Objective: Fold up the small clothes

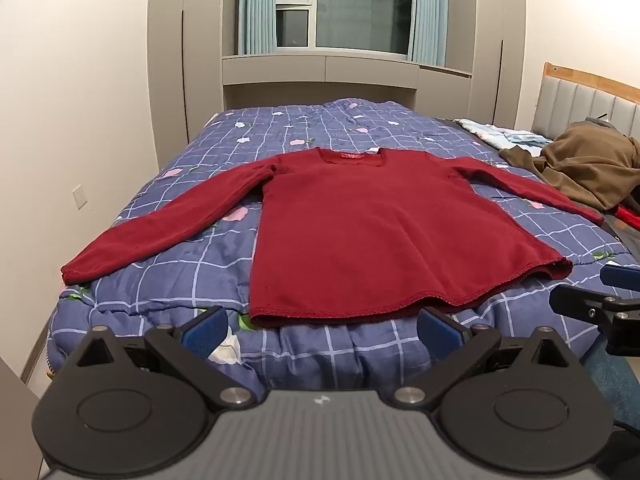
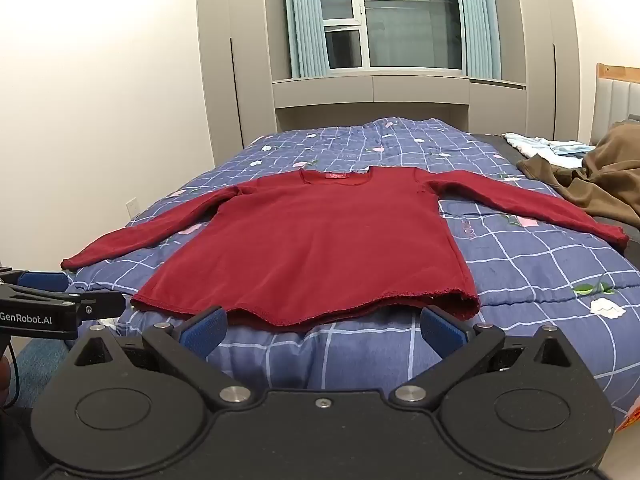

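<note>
Home bedroom: quilted bed (image 1: pixel 360 128), wardrobes (image 1: pixel 172 60), curtained window (image 1: pixel 344 4).

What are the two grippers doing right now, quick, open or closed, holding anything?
Left gripper: open, holding nothing, short of the red shirt.
Right gripper: open, holding nothing.

Red neck label (image 2: pixel 336 176) text is too small to be read. Brown garment (image 1: pixel 588 168) is cut off by the right frame edge. Right gripper (image 1: pixel 600 300) is only partly seen in the left wrist view.

We see a bed (image 1: pixel 360 128) under a blue checked floral quilt (image 2: pixel 520 264), grey wardrobes (image 1: pixel 168 60) flanking a curtained window (image 2: pixel 400 20) at top centre, white walls (image 1: pixel 72 80).
</note>
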A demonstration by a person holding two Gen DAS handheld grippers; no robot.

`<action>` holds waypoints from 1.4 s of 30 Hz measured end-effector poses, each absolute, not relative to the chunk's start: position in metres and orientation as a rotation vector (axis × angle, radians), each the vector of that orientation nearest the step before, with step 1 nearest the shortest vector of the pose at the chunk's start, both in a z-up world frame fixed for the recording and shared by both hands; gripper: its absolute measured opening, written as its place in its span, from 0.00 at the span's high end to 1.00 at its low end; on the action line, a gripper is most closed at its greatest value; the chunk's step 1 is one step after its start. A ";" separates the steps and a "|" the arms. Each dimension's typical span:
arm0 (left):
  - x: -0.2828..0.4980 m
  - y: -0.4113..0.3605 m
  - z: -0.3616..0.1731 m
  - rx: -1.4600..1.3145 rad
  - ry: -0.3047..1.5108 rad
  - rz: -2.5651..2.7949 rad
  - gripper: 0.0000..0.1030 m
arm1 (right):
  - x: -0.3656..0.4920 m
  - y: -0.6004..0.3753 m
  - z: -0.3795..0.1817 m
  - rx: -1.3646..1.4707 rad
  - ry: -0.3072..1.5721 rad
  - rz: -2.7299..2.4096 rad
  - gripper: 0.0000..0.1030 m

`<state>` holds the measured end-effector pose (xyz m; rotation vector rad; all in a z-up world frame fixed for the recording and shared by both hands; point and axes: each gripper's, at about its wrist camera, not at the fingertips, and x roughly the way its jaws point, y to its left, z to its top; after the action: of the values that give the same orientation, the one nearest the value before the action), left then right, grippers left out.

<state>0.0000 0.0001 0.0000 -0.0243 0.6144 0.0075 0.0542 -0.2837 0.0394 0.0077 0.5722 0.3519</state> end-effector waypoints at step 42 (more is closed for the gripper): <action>0.001 -0.001 0.000 -0.015 0.621 0.012 0.00 | 0.052 -0.285 0.038 0.014 0.579 0.352 0.00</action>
<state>0.0008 -0.0009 -0.0003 -0.0150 0.6213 0.0119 0.0521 -0.2847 0.0377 0.0135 0.5788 0.3522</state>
